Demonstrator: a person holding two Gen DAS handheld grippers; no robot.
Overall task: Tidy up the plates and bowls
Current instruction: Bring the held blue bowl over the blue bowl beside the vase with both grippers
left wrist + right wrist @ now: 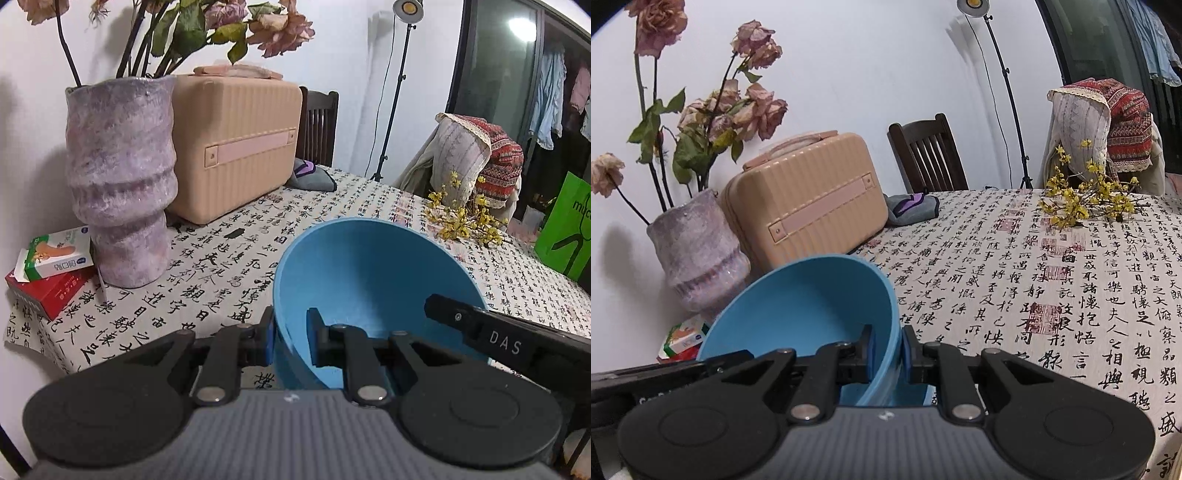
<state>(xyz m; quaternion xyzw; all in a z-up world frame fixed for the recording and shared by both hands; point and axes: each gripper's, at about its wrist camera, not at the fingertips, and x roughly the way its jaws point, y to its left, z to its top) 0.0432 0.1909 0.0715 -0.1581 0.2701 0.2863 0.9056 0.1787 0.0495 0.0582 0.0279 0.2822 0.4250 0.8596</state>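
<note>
- The blue bowl [369,291] is carried between both tools: the left gripper [290,341] is clamped on its left wall, one finger outside and one inside, and the right gripper [888,354] is clamped the same way on the opposite wall.
- The bowl sits tilted, its mouth facing forward and up, its far rim well ahead of both sets of fingertips; below and ahead of the fingers lies the printed tablecloth [1015,295]. Whether the base touches the cloth cannot be told.
- Judgement: the step in hand is setting the bowl down — so bring both hands down together at one pace; if one leads, the wall twists in the thin pinch and may slip.
- Level the bowl before it lands, so the base meets the cloth flat rather than on an edge.
- Keep it clear of the purple vase [120,184] and the beige case [236,144], which stand ahead and to the left of the left fingers.
- Release both grips only once the bowl rests steady — no plates or other bowls show in view.
</note>
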